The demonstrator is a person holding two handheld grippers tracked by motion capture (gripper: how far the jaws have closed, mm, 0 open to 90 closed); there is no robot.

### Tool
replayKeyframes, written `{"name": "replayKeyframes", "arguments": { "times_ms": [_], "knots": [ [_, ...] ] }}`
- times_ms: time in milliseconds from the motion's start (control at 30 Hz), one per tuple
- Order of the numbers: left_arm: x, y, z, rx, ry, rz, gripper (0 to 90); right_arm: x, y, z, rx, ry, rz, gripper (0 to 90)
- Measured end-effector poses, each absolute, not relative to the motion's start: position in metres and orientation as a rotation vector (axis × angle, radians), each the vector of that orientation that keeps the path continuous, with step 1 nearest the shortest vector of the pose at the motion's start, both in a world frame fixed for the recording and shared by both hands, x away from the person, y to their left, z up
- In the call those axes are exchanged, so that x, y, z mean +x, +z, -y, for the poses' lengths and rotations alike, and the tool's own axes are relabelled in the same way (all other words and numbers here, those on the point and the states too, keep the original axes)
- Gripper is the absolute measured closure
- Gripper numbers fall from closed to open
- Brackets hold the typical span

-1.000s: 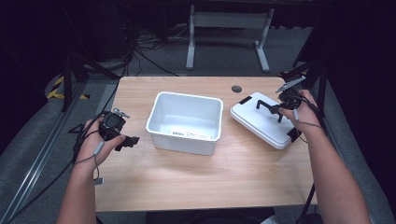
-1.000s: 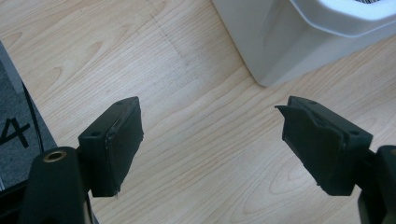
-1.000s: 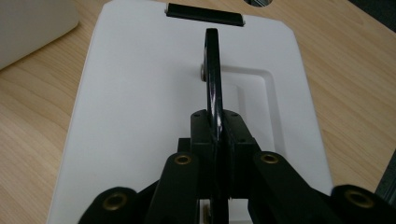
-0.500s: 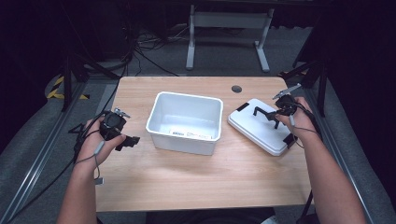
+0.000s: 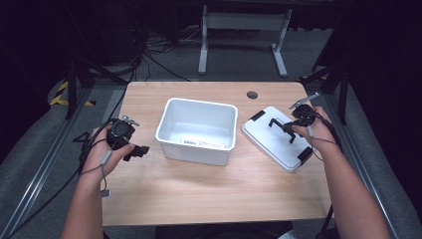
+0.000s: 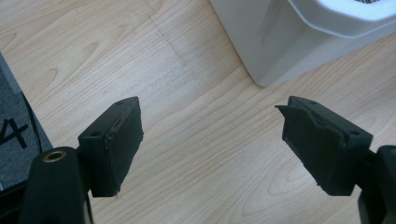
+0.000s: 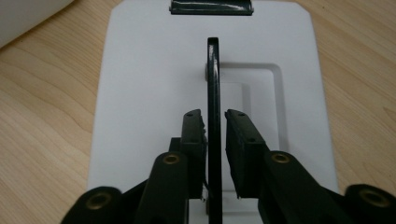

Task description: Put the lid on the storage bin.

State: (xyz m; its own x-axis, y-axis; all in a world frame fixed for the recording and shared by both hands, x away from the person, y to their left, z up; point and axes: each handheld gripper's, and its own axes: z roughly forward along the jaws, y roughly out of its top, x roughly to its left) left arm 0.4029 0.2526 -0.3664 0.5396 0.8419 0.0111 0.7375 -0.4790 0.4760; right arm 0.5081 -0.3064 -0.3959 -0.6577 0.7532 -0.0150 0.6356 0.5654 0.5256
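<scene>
- Right gripper fingers clamp the one black handle standing up from the single white lid.
- Left gripper fingers spread wide, empty, over the table.
- One white bin sits between both grippers.

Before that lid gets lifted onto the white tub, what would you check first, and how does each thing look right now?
1. Right hand-held gripper astride the lid's black handle: ok, a jaw on each side.
2. Jaws fully clamped on the handle: cannot tell, they sit very close.
3. Lid lying flat on the table: ok.
4. Tub open with room for the lid: ok, nothing inside but a label.
5. Left hand-held gripper out of the way: ok, open over bare wood beside the tub.
6. Lid's black end clips free: cannot tell.
</scene>
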Motion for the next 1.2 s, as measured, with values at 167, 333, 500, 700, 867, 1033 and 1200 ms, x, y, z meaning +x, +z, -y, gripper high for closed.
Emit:
{"name": "replayKeyframes", "arguments": {
  "times_ms": [167, 333, 500, 700, 867, 1033, 1200],
  "knots": [
    [0.403, -0.366, -0.252, 2.363, 0.337, -1.284, 21.0, 0.505, -0.391, 0.302, 1.155, 0.747, -2.562, 70.0],
    [0.404, -0.367, -0.251, 2.359, 0.332, -1.285, 21.0, 0.500, -0.386, 0.298, 1.153, 0.784, -2.552, 65.0],
    [0.405, -0.367, -0.251, 2.361, 0.335, -1.287, 21.0, 0.495, -0.376, 0.297, 1.147, 0.826, -2.535, 60.5],
    [0.405, -0.366, -0.251, 2.370, 0.343, -1.276, 20.9, 0.486, -0.361, 0.295, 1.125, 0.865, -2.512, 57.4],
    [0.401, -0.364, -0.252, 2.361, 0.344, -1.284, 20.9, 0.476, -0.350, 0.293, 1.105, 0.893, -2.511, 54.2],
    [0.398, -0.363, -0.253, 2.362, 0.350, -1.275, 20.9, 0.465, -0.341, 0.291, 1.080, 0.938, -2.512, 51.7],
    [0.396, -0.363, -0.253, 2.356, 0.341, -1.287, 20.9, 0.452, -0.336, 0.287, 1.052, 0.973, -2.518, 50.9]
  ]
}}
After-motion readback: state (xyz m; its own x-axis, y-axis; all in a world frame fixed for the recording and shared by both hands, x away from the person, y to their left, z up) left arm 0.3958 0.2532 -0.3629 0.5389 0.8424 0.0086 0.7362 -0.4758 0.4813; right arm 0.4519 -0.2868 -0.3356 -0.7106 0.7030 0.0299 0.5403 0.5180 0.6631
